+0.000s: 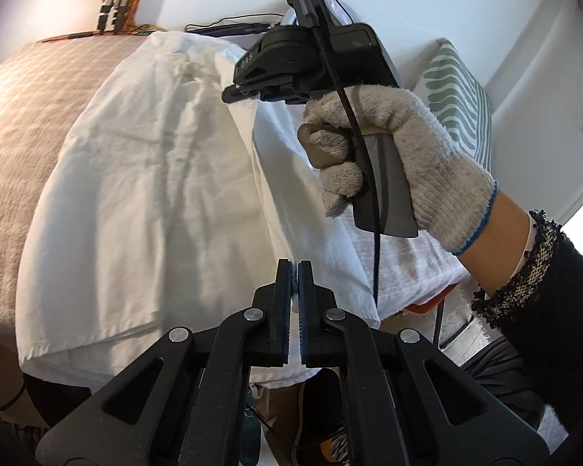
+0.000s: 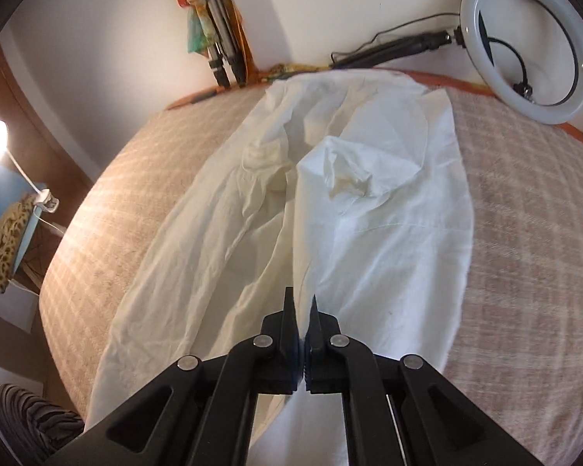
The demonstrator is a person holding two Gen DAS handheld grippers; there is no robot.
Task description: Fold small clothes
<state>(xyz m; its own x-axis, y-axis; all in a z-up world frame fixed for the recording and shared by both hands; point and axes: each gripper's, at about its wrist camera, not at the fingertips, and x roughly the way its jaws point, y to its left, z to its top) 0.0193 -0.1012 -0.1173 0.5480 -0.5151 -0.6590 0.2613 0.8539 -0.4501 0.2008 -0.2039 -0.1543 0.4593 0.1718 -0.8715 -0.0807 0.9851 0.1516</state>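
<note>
One white garment (image 2: 330,209) lies creased along the middle of the bed (image 2: 524,233), running from the far edge to the near edge, with one long side lifted into a raised fold. Right claw (image 2: 302,303) has its fingers pressed together on that lifted fold, cloth pinched between them; a gloved hand (image 1: 400,147) grips its handle upright above the cloth. Left claw (image 1: 294,268) is closed near the near edge; whether it pinches any cloth, I cannot tell
</note>
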